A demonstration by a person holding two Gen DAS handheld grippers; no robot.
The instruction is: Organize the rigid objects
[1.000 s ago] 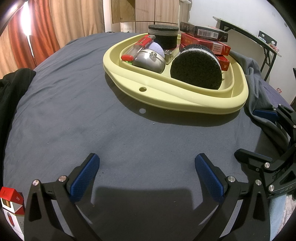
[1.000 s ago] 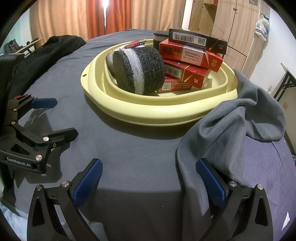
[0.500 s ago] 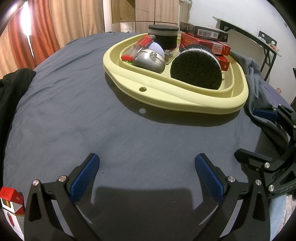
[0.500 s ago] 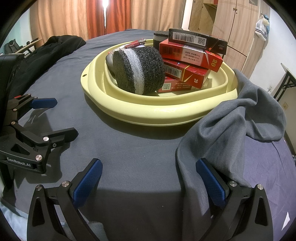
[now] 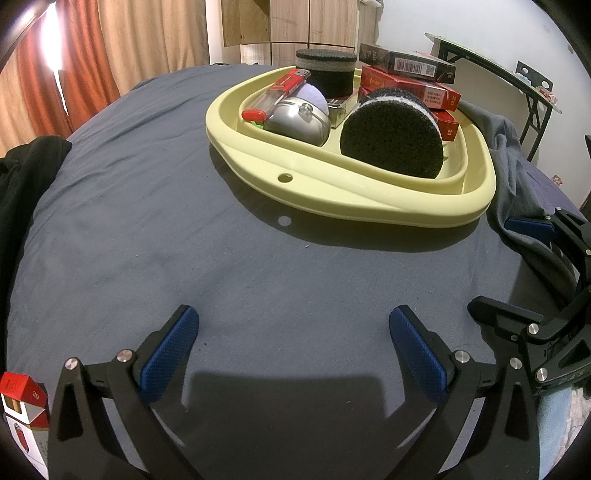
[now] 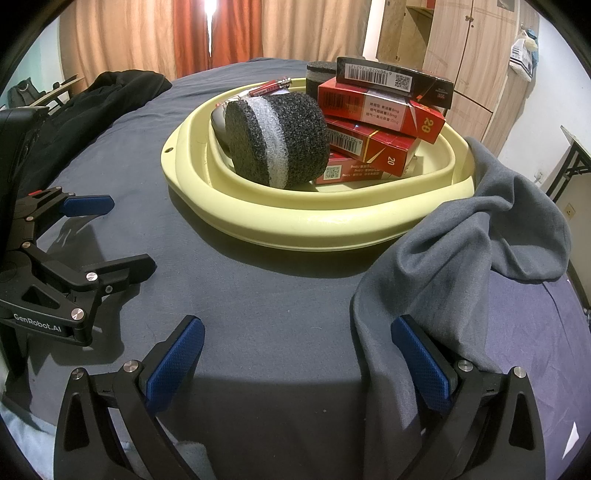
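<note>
Dark grey bedsheet (image 5: 155, 229) covers the bed that carries everything, with orange curtains (image 6: 192, 33) and wooden wardrobes behind. Compared with the views from half a second and one second ago, nothing has shifted: both tools sit in the same spots and every item in the basin lies as it did. That stillness suggests a pause, probably with the sorting close to done, since almost all the rigid things are already gathered.

The left tool (image 5: 293, 347) rests low over bare sheet, its blue pads wide apart and holding nothing. The right tool (image 6: 297, 354) is likewise spread and empty, with a fold of the grey cloth (image 6: 480, 236) lying against its right-hand finger.

The pale yellow basin (image 5: 369, 192) sits ahead of both tools, well apart from them. Inside it are a black foam disc (image 5: 391, 140) standing on edge, a second foam disc (image 5: 327, 70) at the back, a silver round case (image 5: 299, 123), a red lighter (image 5: 288, 85), and a stack of red cigarette packs (image 6: 376, 114) topped by a black pack (image 6: 395, 79).

One open red-and-white cigarette pack (image 5: 22, 413) lies outside the basin, at the left tool's lower left edge; it looks like the remaining item to collect.

Readable writing: "20" on the red packs and on the loose pack, barcodes and a QR code on the black pack, small Chinese print too fine to read, and "GenRobot.AI" on the left tool's body as seen from the right wrist.
</note>
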